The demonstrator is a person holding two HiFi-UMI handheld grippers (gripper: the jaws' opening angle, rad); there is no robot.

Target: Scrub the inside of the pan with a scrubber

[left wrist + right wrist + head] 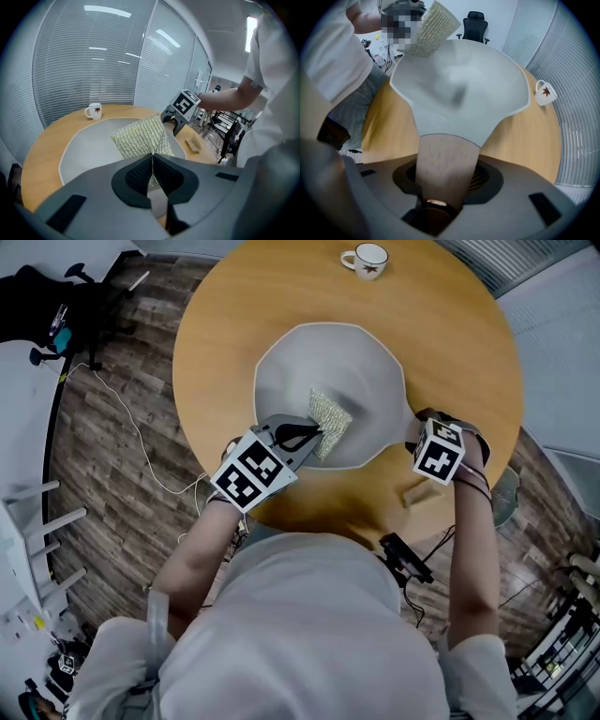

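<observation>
A pale grey pan (pixel 319 352) lies on the round wooden table (pixel 234 324). My left gripper (pixel 314 435) is shut on one edge of a yellowish mesh scrubber (pixel 330 420), which hangs over the near side of the pan's inside. In the left gripper view the scrubber (pixel 140 136) sticks out from the closed jaws (pixel 152 164) above the pan (pixel 89 145). My right gripper (pixel 433 442) points down at the pan's right side. It is shut on the pan's wooden handle (pixel 443 168), with the pan bowl (pixel 464 89) beyond.
A white mug (pixel 366 259) stands at the far edge of the table. A small wooden block (pixel 419 491) lies near the table's front edge, just below the right gripper. An office chair (pixel 476 28) stands past the table.
</observation>
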